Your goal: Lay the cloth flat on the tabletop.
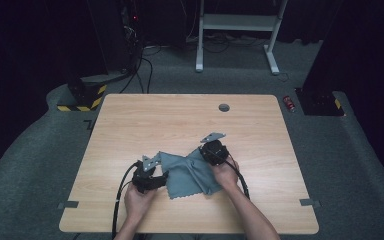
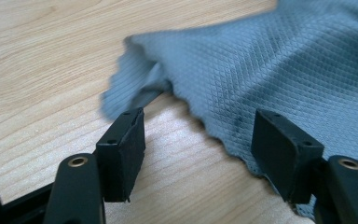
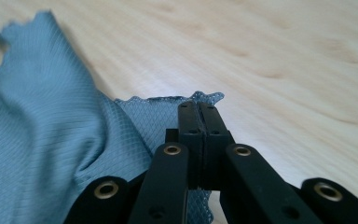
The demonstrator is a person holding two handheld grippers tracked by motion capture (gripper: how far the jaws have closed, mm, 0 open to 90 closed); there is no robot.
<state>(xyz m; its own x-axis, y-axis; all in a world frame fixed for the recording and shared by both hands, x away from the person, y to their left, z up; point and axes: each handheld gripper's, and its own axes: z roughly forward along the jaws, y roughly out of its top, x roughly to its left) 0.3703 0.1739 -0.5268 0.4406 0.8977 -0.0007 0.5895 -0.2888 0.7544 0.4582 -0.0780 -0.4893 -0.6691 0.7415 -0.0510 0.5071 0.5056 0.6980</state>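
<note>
High view: grey cloth [image 1: 187,175] lies rumpled at lower centre of the worktop [image 1: 130,125], between both tools. Right tool [image 3: 199,109] pinches a scalloped corner; left tool [image 2: 198,140] stands spread at the opposite edge. Likely light, limp, thin; best taken by corners.

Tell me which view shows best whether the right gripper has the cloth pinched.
The right gripper view: the right gripper has its jaws shut on a corner of the grey cloth. The high view shows that gripper at the cloth's far corner, jaws hidden. The left gripper view shows the cloth spread out.
</note>
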